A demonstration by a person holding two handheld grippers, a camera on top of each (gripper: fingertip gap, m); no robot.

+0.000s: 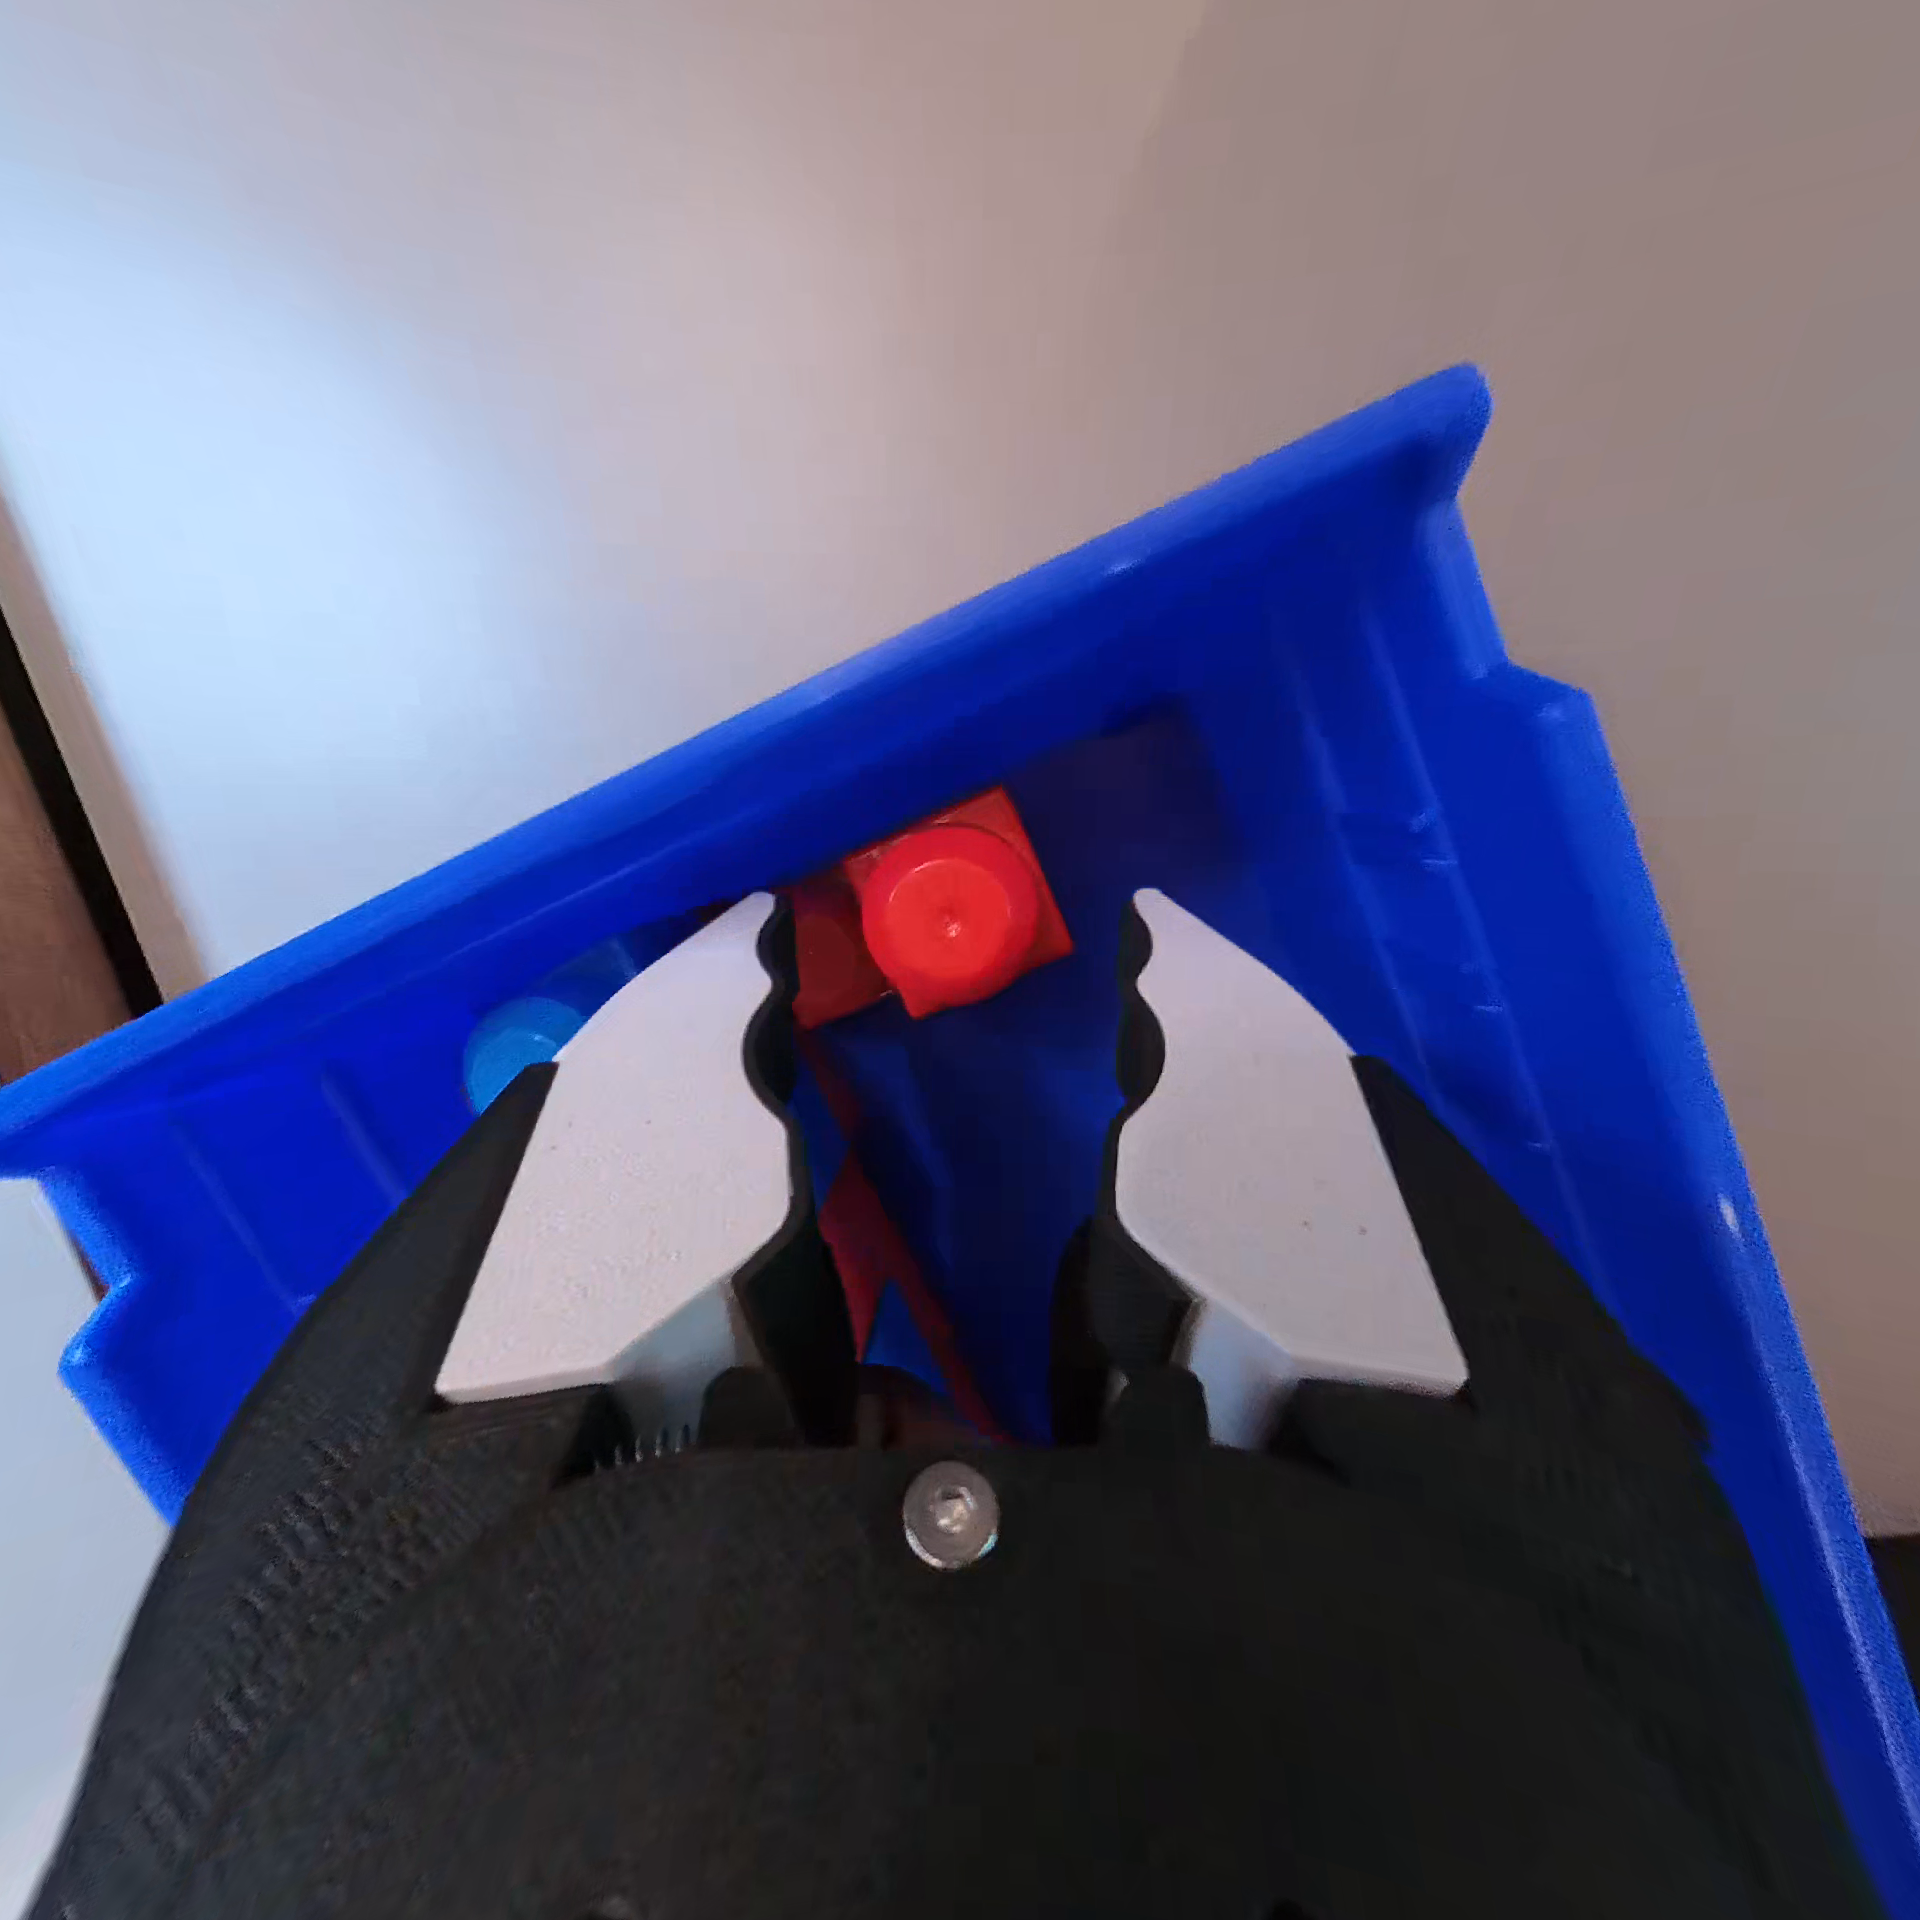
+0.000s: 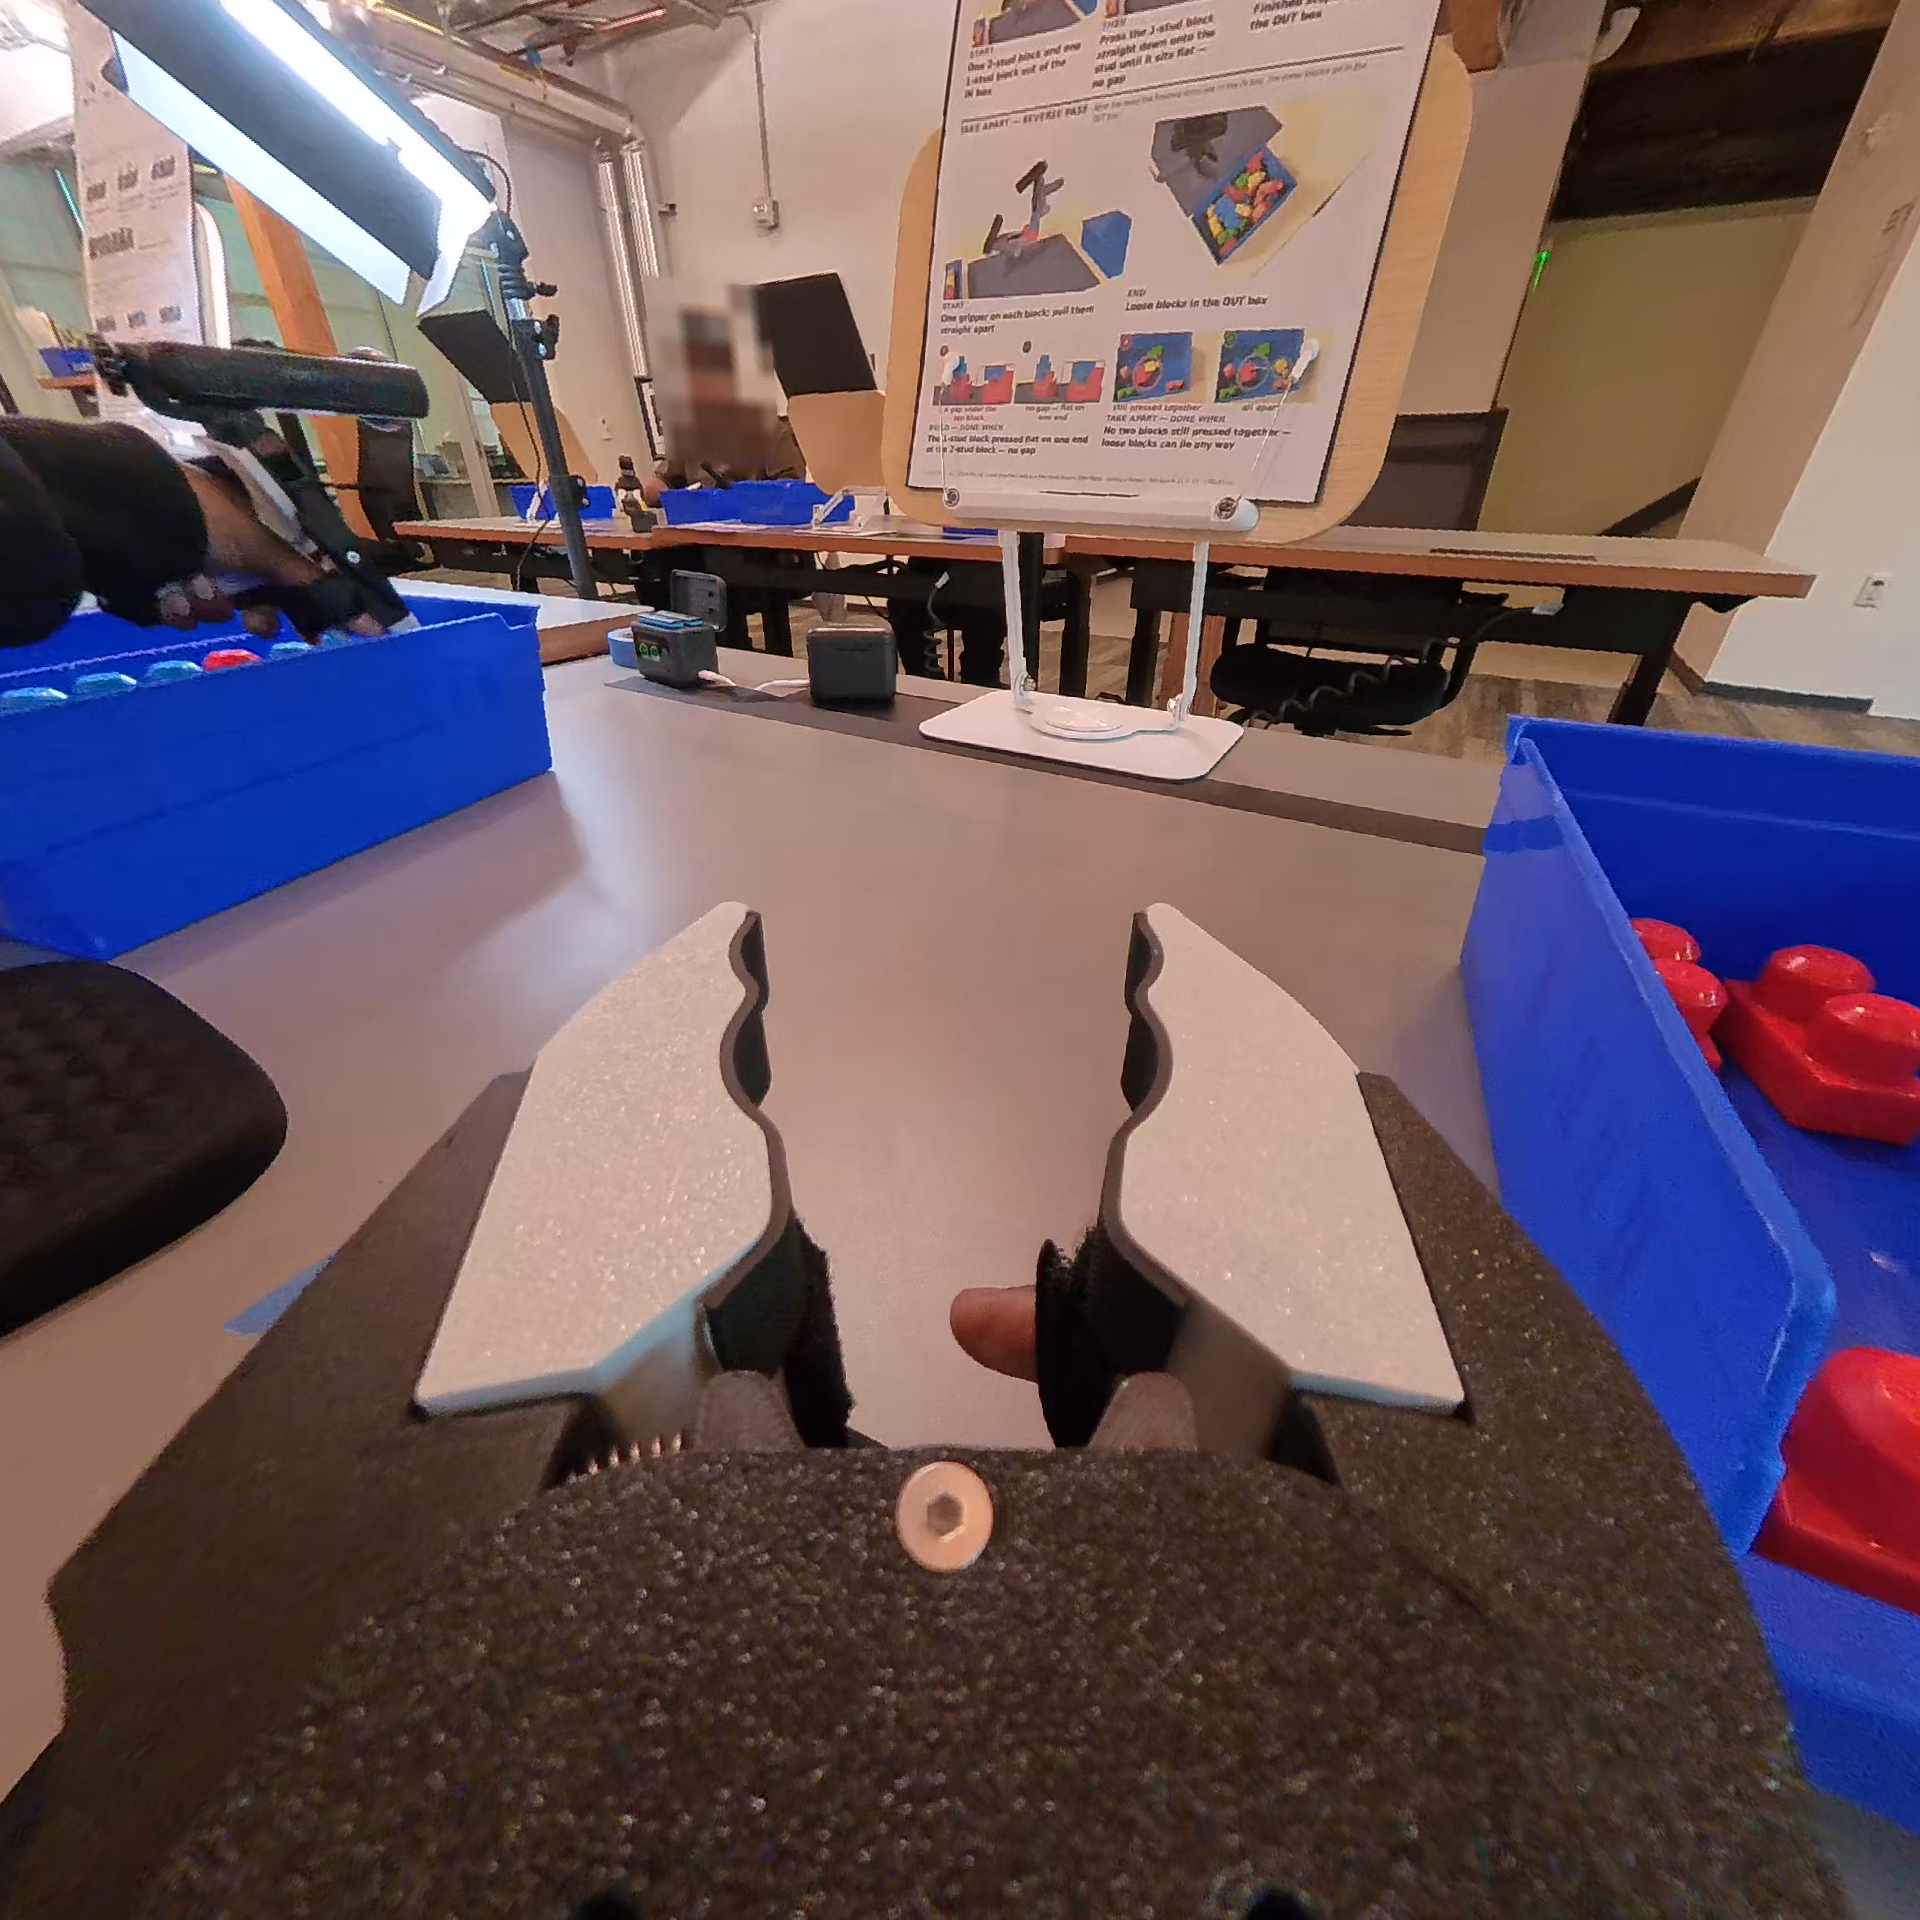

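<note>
Right wrist view: grey table (image 2: 935, 862) fills the middle ground. On its left stands a blue bin (image 2: 260, 769) of blue and red blocks, into which the left gripper (image 2: 343, 613), held by a gloved hand (image 2: 114, 520), reaches; its jaw state cannot be told from this view. At the right edge a second blue bin (image 2: 1621, 1091) holds red studded blocks (image 2: 1829, 1049). At the far side stands a printed instruction sheet (image 2: 1164, 239) on a white stand (image 2: 1081, 727), bearing pictures and lines of text; to its left are two small dark devices (image 2: 764, 660). The right gripper (image 2: 945, 935) hovers over bare table between the bins, jaws wide, nothing between the pads.

Left wrist view: left gripper (image 1: 951, 914) points into the blue bin (image 1: 1351, 727), jaws wide. A red block (image 1: 951, 925) with one round stud lies at the bin's far wall, just beyond the fingertips, nearer the left pad; contact cannot be told. A light-blue block (image 1: 520, 1039) lies farther left.
</note>
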